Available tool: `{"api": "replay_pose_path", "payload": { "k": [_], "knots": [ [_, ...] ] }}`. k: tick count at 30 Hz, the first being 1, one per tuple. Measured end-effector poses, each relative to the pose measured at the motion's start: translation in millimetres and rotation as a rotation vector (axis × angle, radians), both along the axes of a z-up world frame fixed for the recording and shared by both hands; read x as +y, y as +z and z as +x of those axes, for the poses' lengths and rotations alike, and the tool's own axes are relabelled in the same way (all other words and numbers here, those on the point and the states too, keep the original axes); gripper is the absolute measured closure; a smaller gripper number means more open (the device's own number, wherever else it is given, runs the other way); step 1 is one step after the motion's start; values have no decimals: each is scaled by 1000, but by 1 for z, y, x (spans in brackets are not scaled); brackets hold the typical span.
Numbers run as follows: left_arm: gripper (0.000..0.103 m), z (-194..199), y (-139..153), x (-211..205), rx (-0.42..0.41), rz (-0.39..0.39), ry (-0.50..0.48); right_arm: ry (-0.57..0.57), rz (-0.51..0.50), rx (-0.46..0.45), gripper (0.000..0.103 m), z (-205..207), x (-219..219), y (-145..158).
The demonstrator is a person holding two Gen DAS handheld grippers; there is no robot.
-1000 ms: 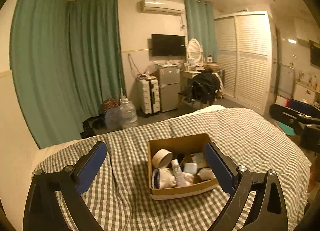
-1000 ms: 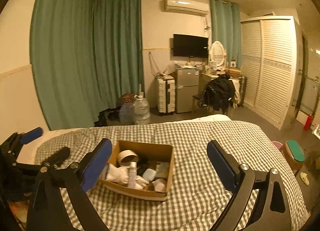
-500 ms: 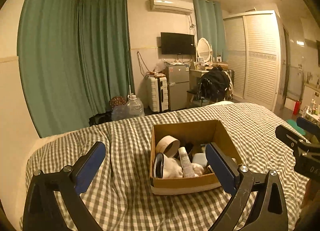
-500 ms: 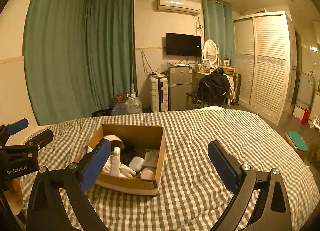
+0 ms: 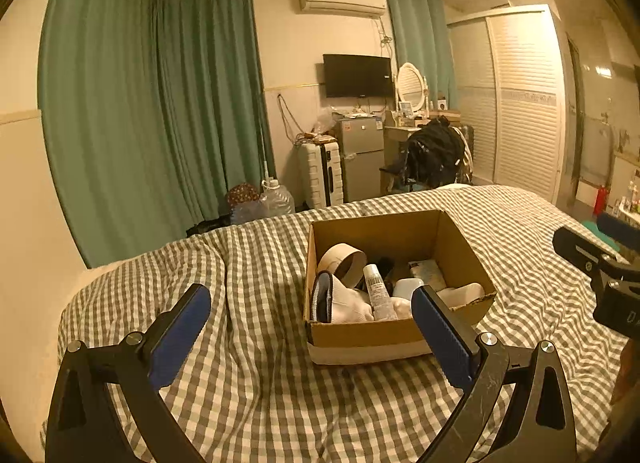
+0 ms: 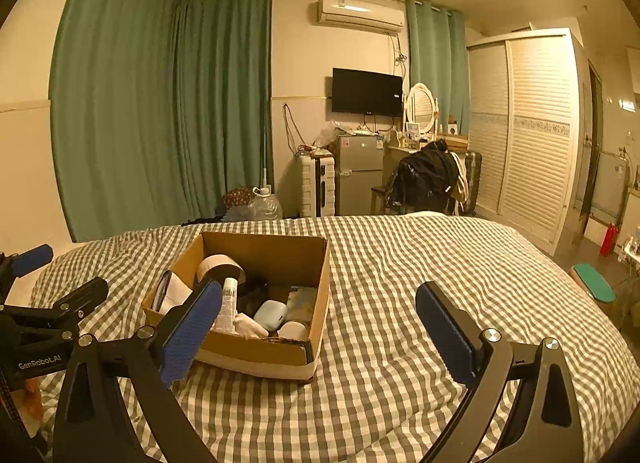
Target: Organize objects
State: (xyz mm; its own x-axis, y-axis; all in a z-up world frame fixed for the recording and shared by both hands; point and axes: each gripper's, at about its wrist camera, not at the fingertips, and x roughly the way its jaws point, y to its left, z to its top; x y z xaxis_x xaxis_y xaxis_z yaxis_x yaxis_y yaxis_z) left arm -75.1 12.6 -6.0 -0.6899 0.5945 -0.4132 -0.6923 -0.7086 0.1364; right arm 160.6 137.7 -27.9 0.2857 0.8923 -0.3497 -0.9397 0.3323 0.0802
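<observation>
On the bed [image 5: 256, 403] sits a box [image 5: 394, 337] crammed with small stuff; left gripper [image 5: 310, 337] and right gripper [image 6: 320, 329] both spread wide, holding nothing.

**Checked bed, one box**

The bed [image 6: 420, 271] is spread with a rumpled grey-and-white checked cover. A single open cardboard box [image 6: 256, 359] sits directly on it, left of the middle, nearer the bed's near edge than its far one, filled with small items.
</observation>
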Motion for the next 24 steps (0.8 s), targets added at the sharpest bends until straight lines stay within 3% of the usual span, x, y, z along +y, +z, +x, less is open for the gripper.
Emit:
{"api": "replay_pose_path", "payload": {
  "k": [24],
  "knots": [
    [0, 4, 1, -2, -19, 9, -29, -10, -13, -1, 5, -2, -2, 0]
  ]
}}
